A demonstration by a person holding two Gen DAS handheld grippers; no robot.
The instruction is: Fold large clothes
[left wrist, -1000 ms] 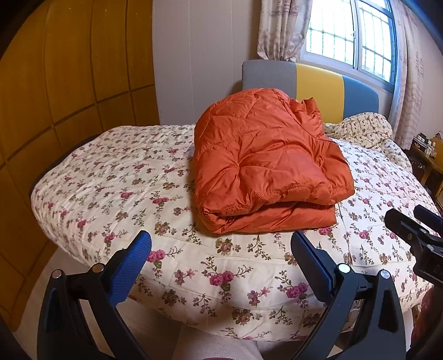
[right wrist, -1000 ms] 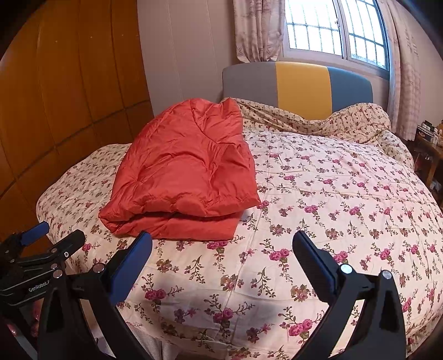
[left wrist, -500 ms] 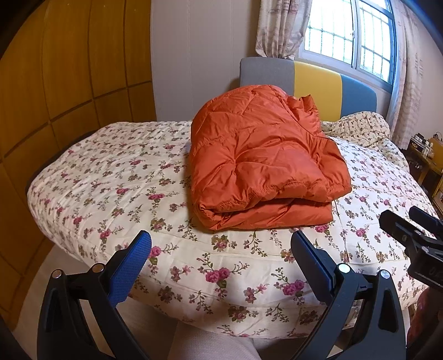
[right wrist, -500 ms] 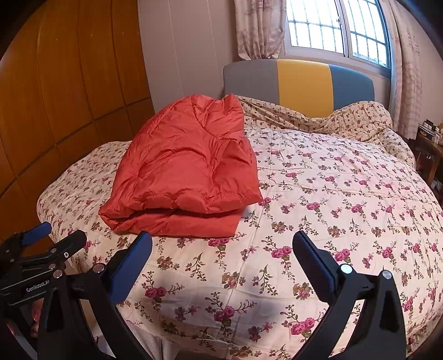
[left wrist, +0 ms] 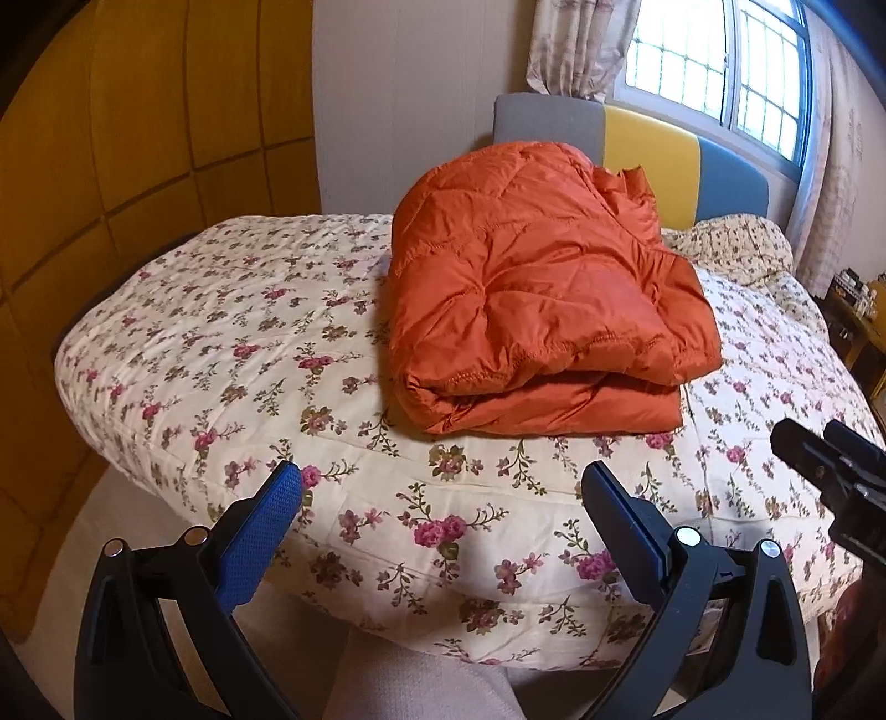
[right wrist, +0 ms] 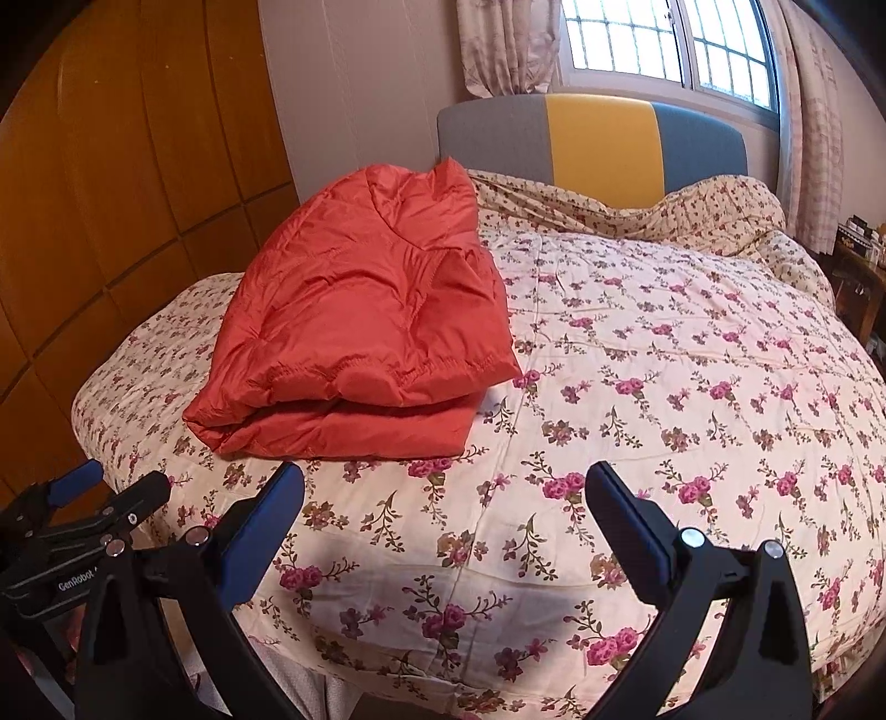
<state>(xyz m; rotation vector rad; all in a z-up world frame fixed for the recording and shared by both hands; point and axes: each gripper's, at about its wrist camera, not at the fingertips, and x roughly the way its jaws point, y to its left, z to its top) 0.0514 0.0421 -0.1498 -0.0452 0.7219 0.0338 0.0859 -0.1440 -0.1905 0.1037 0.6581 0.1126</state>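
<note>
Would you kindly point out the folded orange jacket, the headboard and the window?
folded orange jacket [left wrist: 531,288], left wrist view, top layer.
headboard [right wrist: 603,147], right wrist view, yellow middle panel.
window [right wrist: 664,39], right wrist view, barred pane.

Both fisheye views look from past the foot of the bed [left wrist: 232,343] toward its headboard [right wrist: 598,144], each framed below by its own fingers [left wrist: 260,531]. The left wrist view stands further left, square before the folded orange jacket [left wrist: 531,288]; the right wrist view sees that jacket [right wrist: 365,310] off to its left. They share bed, jacket, headboard and window [right wrist: 664,44].
</note>
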